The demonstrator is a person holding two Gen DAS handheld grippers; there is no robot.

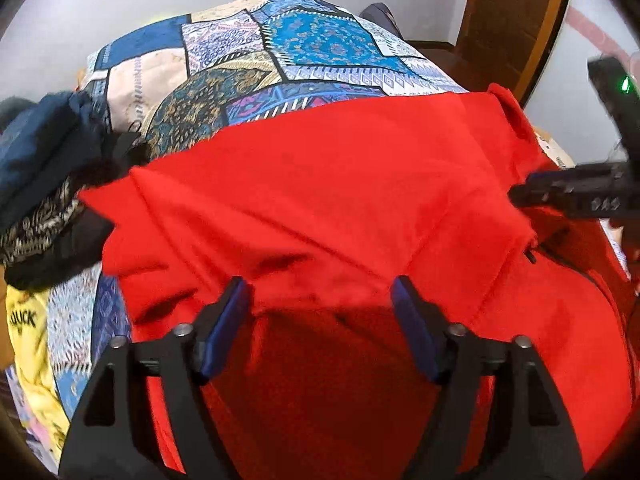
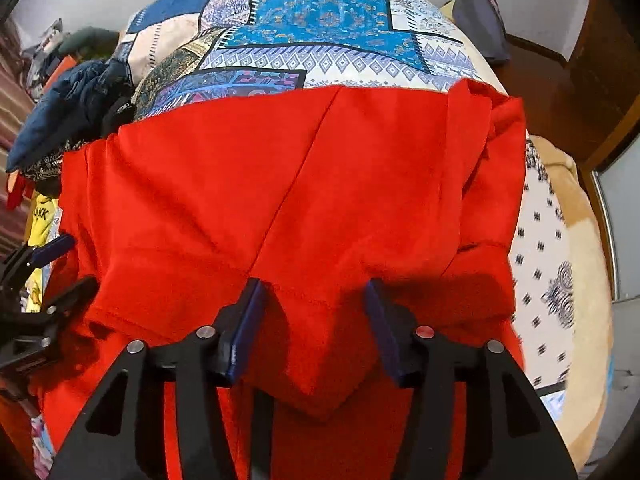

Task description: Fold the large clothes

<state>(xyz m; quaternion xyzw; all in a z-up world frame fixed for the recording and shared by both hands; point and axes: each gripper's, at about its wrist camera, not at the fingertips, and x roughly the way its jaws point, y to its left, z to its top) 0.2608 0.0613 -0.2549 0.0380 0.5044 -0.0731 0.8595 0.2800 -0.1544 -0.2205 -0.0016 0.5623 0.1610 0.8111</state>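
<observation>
A large red garment (image 1: 320,200) lies spread over a bed with a patchwork cover (image 1: 312,40); it also fills the right wrist view (image 2: 280,184). My left gripper (image 1: 320,296) is open just above the garment's near part, its blue pads (image 1: 228,320) wide apart with nothing between them. My right gripper (image 2: 314,296) is open too, with a fold of red cloth bulging up between its pads (image 2: 248,320). The right gripper shows at the right edge of the left wrist view (image 1: 576,196). The left gripper shows at the left edge of the right wrist view (image 2: 48,272).
A heap of dark blue and patterned clothes (image 1: 52,184) lies at the bed's left, with a yellow garment (image 1: 28,328) below it. A dark bag (image 2: 484,20) sits at the far right corner. A wooden door (image 1: 516,20) stands behind, and a beige blanket (image 2: 568,240) lies on the right.
</observation>
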